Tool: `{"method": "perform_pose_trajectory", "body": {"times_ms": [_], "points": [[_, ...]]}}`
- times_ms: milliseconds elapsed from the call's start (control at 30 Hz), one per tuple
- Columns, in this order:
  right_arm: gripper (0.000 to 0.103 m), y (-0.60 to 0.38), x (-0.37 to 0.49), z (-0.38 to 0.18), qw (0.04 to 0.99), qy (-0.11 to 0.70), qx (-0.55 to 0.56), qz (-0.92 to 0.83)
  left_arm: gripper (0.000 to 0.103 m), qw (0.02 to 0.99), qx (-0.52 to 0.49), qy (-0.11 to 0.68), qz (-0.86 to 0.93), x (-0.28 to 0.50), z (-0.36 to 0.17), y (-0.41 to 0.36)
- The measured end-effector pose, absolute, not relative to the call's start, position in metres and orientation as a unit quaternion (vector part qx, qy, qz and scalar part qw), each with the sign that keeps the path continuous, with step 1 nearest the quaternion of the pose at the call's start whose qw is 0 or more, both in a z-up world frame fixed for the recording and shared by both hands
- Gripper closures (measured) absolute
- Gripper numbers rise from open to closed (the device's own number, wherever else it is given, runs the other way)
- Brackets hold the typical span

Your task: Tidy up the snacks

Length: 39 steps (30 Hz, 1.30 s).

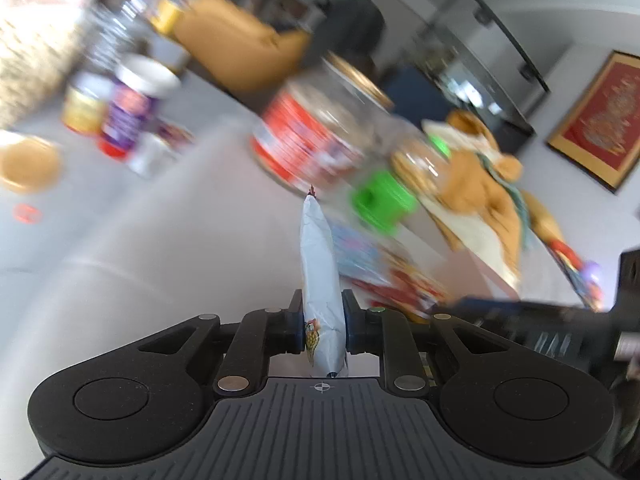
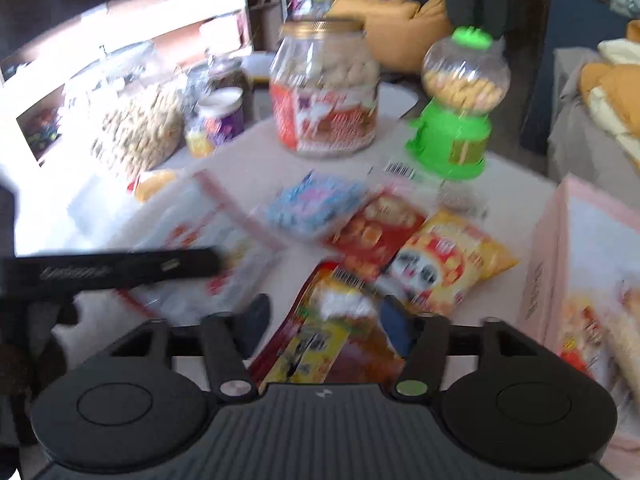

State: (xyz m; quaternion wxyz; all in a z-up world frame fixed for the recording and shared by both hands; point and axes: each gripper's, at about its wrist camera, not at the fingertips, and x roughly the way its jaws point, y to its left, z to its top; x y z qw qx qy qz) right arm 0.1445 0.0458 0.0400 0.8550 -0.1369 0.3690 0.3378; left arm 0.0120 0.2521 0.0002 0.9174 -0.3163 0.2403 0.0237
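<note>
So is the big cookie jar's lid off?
No, the gold lid sits on top of the big cookie jar in the right wrist view.

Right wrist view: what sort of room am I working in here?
Probably a home living or dining room. A white table carries a biscuit jar and a green candy dispenser; a framed picture hangs on the wall.

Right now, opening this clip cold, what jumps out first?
The silver snack packet stands out first, pinched edge-on between the left gripper's jaws and pointing toward the table. Behind it sits the big red-labelled cookie jar with a gold lid, and the bright green candy dispenser stands to its right. Nearer, the right gripper hovers open over a red and yellow packet among the scattered wrappers.
</note>
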Motion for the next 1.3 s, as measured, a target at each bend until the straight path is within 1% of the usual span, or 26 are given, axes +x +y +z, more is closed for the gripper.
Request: {"method": "perform_pose_trajectory", "body": {"times_ms": [67,167,267,367,433,500,533,667,733,833,933,967,1033,1167,1233,1300], "points": [[0.024,0.055,0.152,0.05,0.863,0.355,-0.137,0.333,0.081,0.918,-0.317,0.23,0.055,-0.003,-0.001,0.263],[0.023,0.08,0.172,0.058,0.866,0.36,-0.112,0.329,0.08,0.911,-0.344,0.216,0.067,-0.015,-0.008,0.279],[0.023,0.111,0.194,0.046,0.861,0.393,-0.089,0.311,0.08,0.904,-0.367,0.211,0.06,-0.017,-0.013,0.288],[0.024,0.14,0.209,0.026,0.843,0.451,-0.091,0.28,0.08,0.904,-0.368,0.209,0.055,-0.018,-0.014,0.288],[0.024,0.149,0.206,0.029,0.819,0.47,-0.075,0.32,0.08,0.904,-0.371,0.207,0.051,-0.02,-0.015,0.286],[0.026,0.153,0.199,0.041,0.798,0.465,-0.055,0.38,0.081,0.902,-0.377,0.207,0.048,-0.02,-0.016,0.286],[0.026,0.156,0.195,0.049,0.802,0.451,-0.063,0.387,0.081,0.899,-0.382,0.207,0.046,-0.02,-0.016,0.287],[0.022,0.17,0.188,0.059,0.837,0.376,-0.143,0.371,0.081,0.897,-0.389,0.204,0.046,-0.022,-0.018,0.288],[0.022,0.175,0.195,0.05,0.837,0.366,-0.169,0.37,0.081,0.897,-0.389,0.203,0.048,-0.022,-0.017,0.288],[0.022,0.183,0.214,0.028,0.827,0.378,-0.177,0.377,0.081,0.895,-0.392,0.204,0.051,-0.022,-0.018,0.289],[0.022,0.192,0.232,0.001,0.81,0.421,-0.18,0.368,0.08,0.897,-0.389,0.205,0.054,-0.022,-0.017,0.288],[0.019,0.188,0.233,-0.003,0.807,0.428,-0.16,0.373,0.08,0.898,-0.386,0.205,0.054,-0.022,-0.017,0.287],[0.019,0.179,0.226,-0.001,0.805,0.429,-0.142,0.384,0.08,0.9,-0.38,0.206,0.058,-0.022,-0.015,0.285],[0.023,0.169,0.208,0.005,0.782,0.447,-0.151,0.407,0.079,0.902,-0.373,0.209,0.067,-0.021,-0.013,0.283],[0.023,0.163,0.197,0.006,0.766,0.456,-0.151,0.427,0.079,0.9,-0.374,0.21,0.073,-0.023,-0.012,0.283],[0.016,0.156,0.182,0.004,0.754,0.457,-0.156,0.444,0.079,0.899,-0.374,0.211,0.089,-0.027,-0.01,0.283]]}}
